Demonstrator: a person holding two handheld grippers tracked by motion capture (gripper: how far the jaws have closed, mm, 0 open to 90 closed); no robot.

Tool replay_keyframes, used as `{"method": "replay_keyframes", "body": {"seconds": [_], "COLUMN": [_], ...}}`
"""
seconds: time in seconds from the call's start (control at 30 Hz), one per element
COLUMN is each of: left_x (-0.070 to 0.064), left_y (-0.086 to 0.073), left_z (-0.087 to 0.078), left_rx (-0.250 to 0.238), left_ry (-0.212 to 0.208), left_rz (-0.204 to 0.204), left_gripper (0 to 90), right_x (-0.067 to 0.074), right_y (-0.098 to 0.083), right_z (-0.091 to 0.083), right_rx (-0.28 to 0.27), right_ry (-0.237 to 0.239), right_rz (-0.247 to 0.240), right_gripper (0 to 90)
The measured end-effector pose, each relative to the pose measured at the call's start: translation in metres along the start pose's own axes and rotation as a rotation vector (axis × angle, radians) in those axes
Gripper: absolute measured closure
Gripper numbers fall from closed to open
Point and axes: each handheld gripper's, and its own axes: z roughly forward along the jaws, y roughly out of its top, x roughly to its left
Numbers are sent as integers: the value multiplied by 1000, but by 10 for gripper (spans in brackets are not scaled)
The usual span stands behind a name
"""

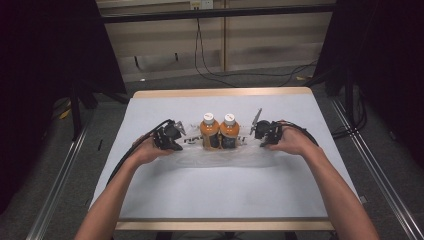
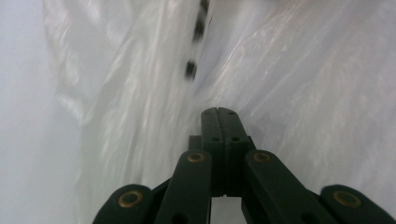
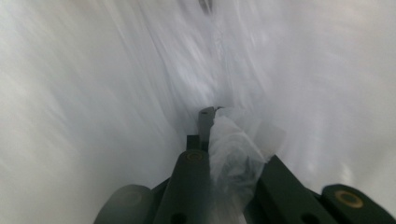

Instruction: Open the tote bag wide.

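My left gripper [image 1: 176, 136] and right gripper [image 1: 261, 131] flanking two orange bottles [image 1: 219, 131], clear plastic bag [image 1: 220, 155] on my white tabletop [image 1: 225, 190]

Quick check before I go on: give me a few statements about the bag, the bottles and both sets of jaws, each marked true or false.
1. Two orange bottles stand upright side by side. True.
2. The bottles have black caps. False: the caps are white.
3. The left gripper has its jaws closed, with clear plastic bag film all around them. True.
4. The right gripper has its jaws wide open, clear of the plastic. False: they are shut on a bunched fold of the bag.
5. The two grippers sit at opposite sides of the bottles, left one at the left, right one at the right. True.
6. The table is covered in a dark cloth. False: its cover is pale.
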Motion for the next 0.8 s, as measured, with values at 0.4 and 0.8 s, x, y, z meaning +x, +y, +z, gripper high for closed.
{"method": "replay_keyframes", "body": {"seconds": [0.4, 0.8], "left_x": [6, 4], "left_y": [-16, -10], "left_z": [-5, -18], "left_rx": [4, -162], "left_ry": [28, -32], "left_rz": [-9, -82], "left_gripper": [900, 832], "right_x": [-5, -5], "right_y": [-35, -39], "right_z": [-5, -13], "right_rx": [5, -120], "right_ry": [-24, 15], "right_rz": [30, 115], "right_gripper": [900, 738]}}
